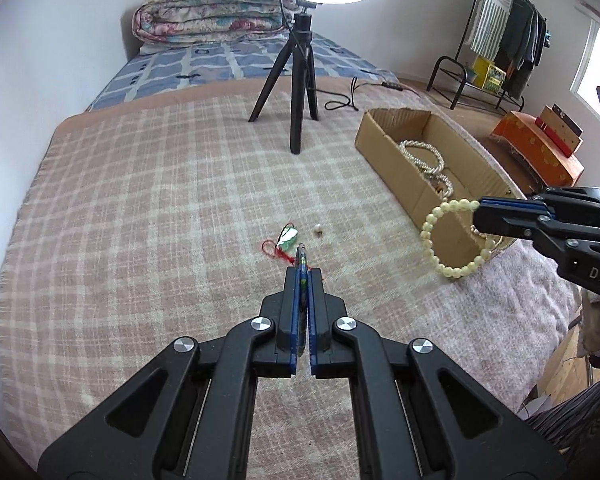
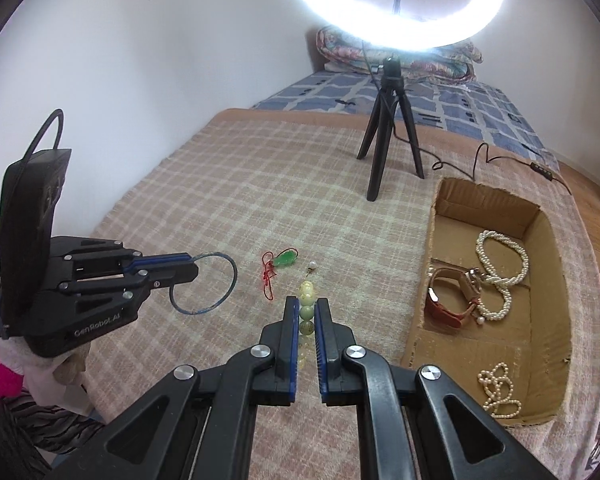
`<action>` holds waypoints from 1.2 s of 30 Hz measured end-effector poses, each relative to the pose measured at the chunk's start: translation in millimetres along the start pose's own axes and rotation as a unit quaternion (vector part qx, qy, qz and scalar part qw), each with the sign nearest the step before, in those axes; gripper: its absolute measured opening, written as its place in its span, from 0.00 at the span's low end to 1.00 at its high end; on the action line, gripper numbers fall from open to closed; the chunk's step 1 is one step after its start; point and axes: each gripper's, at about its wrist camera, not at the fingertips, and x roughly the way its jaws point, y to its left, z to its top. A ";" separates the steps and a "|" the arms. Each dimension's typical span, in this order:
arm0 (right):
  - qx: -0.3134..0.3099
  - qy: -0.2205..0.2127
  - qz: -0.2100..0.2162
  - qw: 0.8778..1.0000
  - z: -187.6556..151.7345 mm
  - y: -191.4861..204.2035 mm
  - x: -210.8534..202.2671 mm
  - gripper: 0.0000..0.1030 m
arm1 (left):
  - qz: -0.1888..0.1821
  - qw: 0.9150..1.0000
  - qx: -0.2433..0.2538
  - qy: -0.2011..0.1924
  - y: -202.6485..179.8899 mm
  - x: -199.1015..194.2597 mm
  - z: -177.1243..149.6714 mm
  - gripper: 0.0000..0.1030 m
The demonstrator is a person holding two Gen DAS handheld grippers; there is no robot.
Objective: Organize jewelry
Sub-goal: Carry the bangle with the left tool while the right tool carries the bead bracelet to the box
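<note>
jewelry is held in both grippers. left gripper (image 1: 303,276) has its jaws pressed together on a thin blue bangle (image 2: 216,284); from the left wrist the hoop shows edge-on as a sliver running straight ahead between the pads, while the right wrist shows its round face — it juts out past the fingertips toward the middle of the bed. right gripper (image 2: 306,306) is closed on a pale yellow-green bead bracelet (image 1: 454,240), beads lined up along the gap between the fingers and poking out past the tips; from the left wrist the loop hangs open just beside the near end of the cardboard box (image 2: 488,200).

on the plaid blanket (image 1: 160,200) ahead lie a green pendant on red cord (image 2: 282,260) and a small pearl earring (image 2: 312,266), close together. inside the box sit pearl strands (image 2: 500,272) and a red-strap watch (image 2: 452,300). beyond stands a ring light on a black tripod (image 2: 388,128).
</note>
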 end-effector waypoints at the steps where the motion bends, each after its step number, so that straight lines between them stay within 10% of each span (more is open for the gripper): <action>1: 0.002 -0.006 0.000 1.000 0.0 -2.0 -6.4 0.05 | -0.001 1.000 0.000 -0.003 -0.8 -1.7 2.1 0.01; 36: 0.097 -0.041 -0.077 0.991 -36.0 -138.7 -75.8 0.05 | -0.079 0.995 0.055 -0.039 -137.1 74.4 130.9 0.01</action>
